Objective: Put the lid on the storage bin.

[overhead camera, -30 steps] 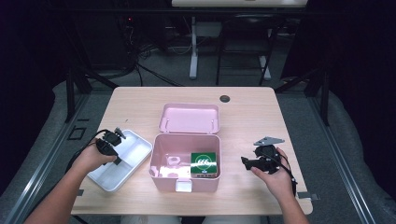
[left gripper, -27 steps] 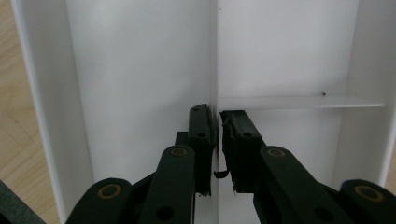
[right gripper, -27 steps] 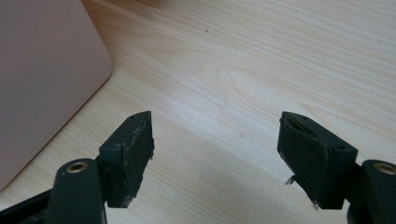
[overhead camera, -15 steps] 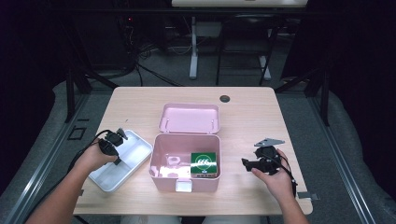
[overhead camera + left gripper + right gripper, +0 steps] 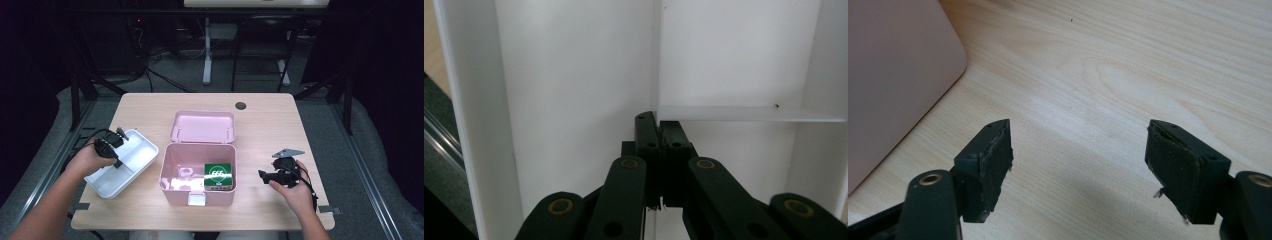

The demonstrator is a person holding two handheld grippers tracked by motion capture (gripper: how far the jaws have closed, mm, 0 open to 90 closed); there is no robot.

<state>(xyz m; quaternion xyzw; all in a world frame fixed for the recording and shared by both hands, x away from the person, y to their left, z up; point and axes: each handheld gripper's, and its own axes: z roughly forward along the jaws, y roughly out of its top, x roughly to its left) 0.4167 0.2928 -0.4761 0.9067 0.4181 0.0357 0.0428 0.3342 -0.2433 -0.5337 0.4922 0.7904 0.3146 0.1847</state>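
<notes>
Holding white tray [image 5: 131,156], left claw [image 5: 659,131] unmoved

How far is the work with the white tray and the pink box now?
Done: the pink box stands open, and the white tray lies beside it on the table. In hand: the left gripper, jaws shut, grips the tray's divider. Left: the right gripper is open and idle.

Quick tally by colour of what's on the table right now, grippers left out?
Pink: 1, the open box with its lid laid back
White: 2, the divided tray and a small ring-like item inside the box
Green: 1, the carton inside the box
Total: 4
</notes>
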